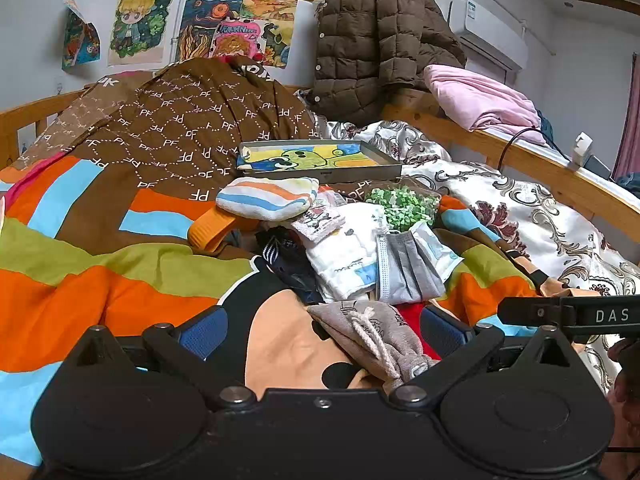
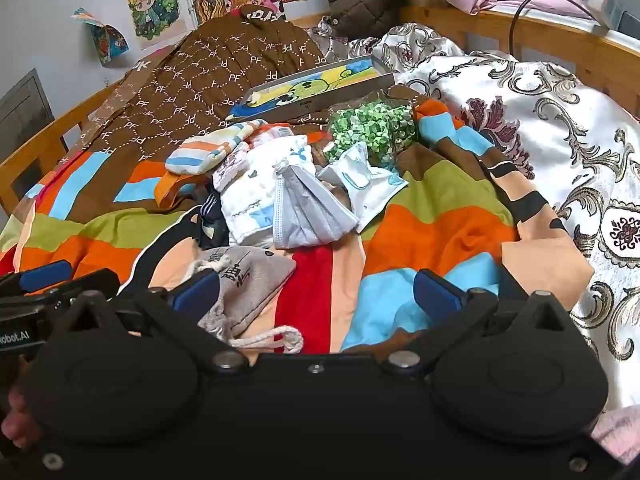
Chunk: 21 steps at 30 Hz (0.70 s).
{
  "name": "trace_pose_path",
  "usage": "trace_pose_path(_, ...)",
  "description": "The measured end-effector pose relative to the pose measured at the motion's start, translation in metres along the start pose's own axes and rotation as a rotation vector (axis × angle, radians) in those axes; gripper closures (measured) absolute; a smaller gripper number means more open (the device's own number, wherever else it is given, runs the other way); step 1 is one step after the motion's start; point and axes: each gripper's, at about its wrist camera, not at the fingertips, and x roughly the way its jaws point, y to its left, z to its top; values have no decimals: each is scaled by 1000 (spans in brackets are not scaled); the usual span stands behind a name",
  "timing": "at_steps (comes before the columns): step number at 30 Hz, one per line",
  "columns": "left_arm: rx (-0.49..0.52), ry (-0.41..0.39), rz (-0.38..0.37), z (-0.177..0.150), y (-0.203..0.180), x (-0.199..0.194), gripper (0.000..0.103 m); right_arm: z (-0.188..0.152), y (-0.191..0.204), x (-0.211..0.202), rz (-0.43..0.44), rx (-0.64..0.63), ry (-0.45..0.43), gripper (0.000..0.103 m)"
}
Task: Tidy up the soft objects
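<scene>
Left wrist: navy garment (mostly buried) unidentifiable.

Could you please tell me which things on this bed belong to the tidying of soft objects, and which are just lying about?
Belonging to the job:
grey drawstring pouch
grey face mask
striped cloth
white printed cloth
tray, a possible container

Just lying about:
brown puffer jacket
pink blanket
wall drawings
air conditioner

Right claw wide open over a stripy blanket, nothing between the blue fingers. Grey drawstring bag touching the left finger. Farther ahead, grey mask, stripy sock, green bag.
</scene>
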Motion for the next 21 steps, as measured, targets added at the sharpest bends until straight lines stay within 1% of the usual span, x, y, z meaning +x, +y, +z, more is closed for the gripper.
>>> trace_pose_path(21,0,-1,0,0,0,0,1,0,0,0,-1,1,0,0)
